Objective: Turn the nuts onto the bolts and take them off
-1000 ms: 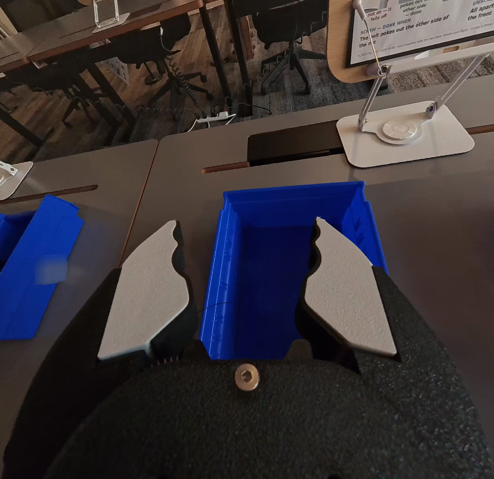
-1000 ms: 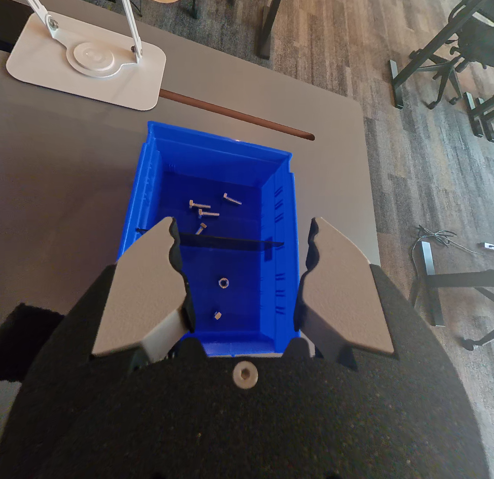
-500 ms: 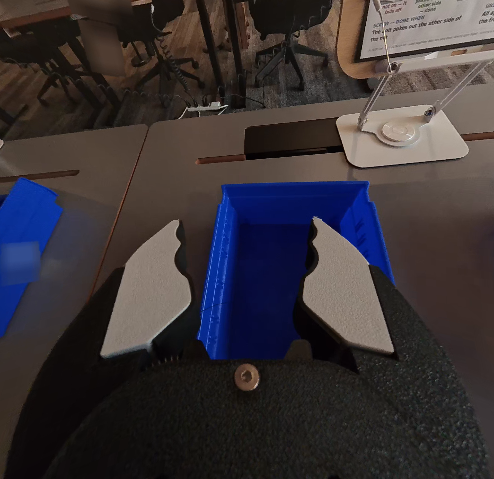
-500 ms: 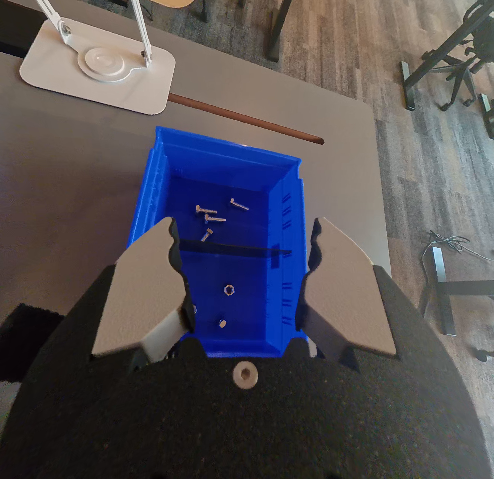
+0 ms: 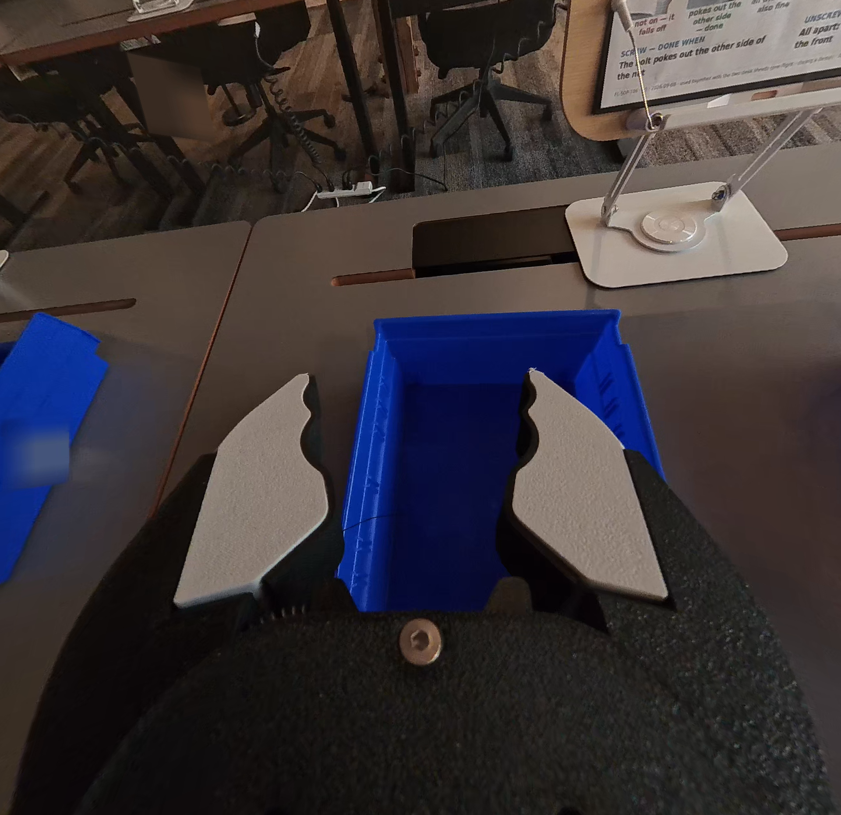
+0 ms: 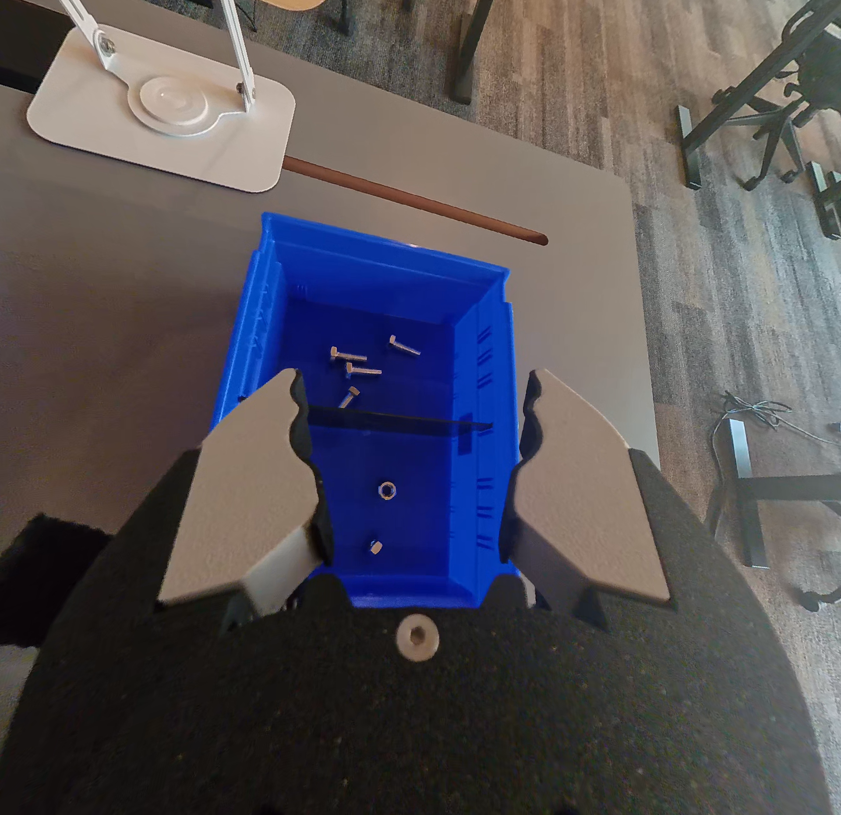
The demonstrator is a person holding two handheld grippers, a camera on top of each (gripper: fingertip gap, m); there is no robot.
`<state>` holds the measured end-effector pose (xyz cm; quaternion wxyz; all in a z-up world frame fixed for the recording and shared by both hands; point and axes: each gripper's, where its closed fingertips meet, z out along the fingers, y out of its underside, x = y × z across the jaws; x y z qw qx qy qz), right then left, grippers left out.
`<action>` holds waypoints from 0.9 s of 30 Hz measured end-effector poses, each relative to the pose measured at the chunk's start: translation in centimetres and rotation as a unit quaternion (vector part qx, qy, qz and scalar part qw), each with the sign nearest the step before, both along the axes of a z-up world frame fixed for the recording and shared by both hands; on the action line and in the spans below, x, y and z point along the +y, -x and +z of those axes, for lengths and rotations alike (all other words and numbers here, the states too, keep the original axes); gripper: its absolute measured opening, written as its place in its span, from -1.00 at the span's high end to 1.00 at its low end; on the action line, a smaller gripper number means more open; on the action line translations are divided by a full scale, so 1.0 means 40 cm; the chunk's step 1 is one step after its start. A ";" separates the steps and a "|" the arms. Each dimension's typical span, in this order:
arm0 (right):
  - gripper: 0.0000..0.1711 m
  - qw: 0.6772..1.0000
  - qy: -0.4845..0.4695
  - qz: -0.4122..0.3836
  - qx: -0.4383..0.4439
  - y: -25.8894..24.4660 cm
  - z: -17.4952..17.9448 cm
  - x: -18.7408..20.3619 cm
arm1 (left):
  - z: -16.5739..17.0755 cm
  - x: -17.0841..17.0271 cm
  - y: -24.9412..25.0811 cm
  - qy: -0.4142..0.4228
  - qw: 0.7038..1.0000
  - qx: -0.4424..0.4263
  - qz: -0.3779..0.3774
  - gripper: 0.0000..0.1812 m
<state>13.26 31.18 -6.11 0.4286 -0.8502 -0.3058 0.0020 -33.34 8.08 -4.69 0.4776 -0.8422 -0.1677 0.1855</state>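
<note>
**Over two blue bins, both tongs wide open**

Under my right tongs sits a blue bin on the grey worktop. A thin dark wall splits this bin into two parts. Four little bolts lie loose in the far part. Two nuts lie in the near part, one flat and one tipped on its side, a little apart. My right tongs are spread wide and hold nothing. They hang above the bin and touch none of the pieces.

My left tongs are spread wide too, with nothing in them. They hang over a second blue bin. I see no pieces in the part of it that shows.

A white stand base rests on the worktop behind the bins. Another blue bin sits far off to the left.
</note>
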 end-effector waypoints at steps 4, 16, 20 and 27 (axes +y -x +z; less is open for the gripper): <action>-0.06 1.000 0.002 -0.004 -0.002 -0.006 -0.002 -0.002 | -0.001 -0.002 -0.003 0.004 1.000 0.002 -0.003 0.08; -0.01 1.000 0.004 -0.004 -0.006 -0.006 -0.006 -0.001 | 0.006 0.001 -0.008 -0.009 1.000 -0.004 -0.010 0.18; -0.01 1.000 0.004 -0.005 -0.007 -0.007 -0.006 -0.003 | 0.001 0.002 -0.007 -0.001 1.000 -0.002 -0.010 0.18; 0.01 1.000 0.003 -0.003 -0.006 -0.005 -0.004 -0.002 | -0.001 0.008 -0.009 0.003 1.000 0.003 -0.013 0.18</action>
